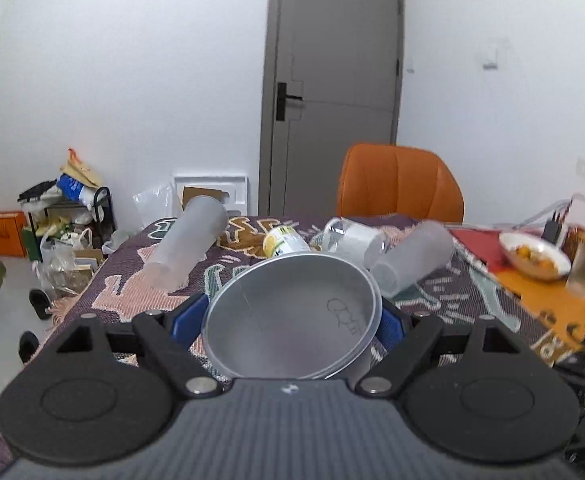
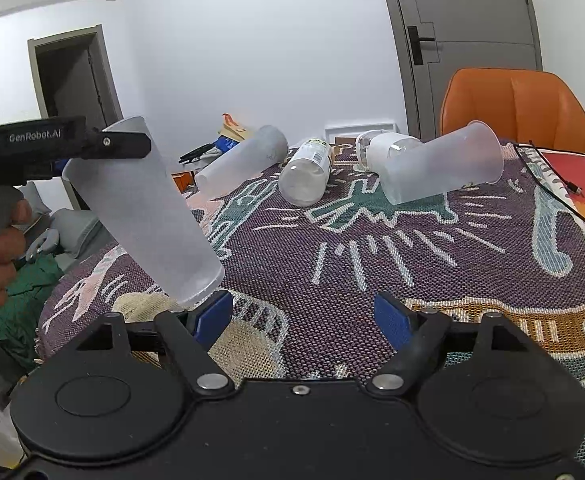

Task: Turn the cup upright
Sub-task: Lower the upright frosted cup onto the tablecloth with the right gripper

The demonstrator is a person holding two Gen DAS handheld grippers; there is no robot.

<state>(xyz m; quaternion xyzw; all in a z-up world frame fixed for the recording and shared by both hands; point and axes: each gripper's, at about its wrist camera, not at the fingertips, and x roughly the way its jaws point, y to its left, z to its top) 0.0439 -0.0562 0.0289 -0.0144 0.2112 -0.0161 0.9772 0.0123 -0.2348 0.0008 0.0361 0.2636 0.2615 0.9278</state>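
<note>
My left gripper (image 1: 292,320) is shut on a frosted plastic cup (image 1: 292,316) near its rim; I look into its mouth. In the right wrist view the same cup (image 2: 144,216) is tilted, mouth up-left, its base just above the patterned cloth, held by the left gripper (image 2: 104,144). My right gripper (image 2: 304,312) is open and empty, low over the cloth, its left fingertip (image 2: 212,312) close to the cup's base. Two more frosted cups (image 2: 244,160) (image 2: 440,168) lie on their sides further back.
A clear bottle (image 2: 306,172) and a glass jar (image 2: 384,148) lie between the fallen cups. An orange chair (image 2: 516,104) stands behind the table. A black cable (image 2: 556,196) runs along the right side. A bowl of food (image 1: 532,256) and a glass (image 1: 584,272) sit far right.
</note>
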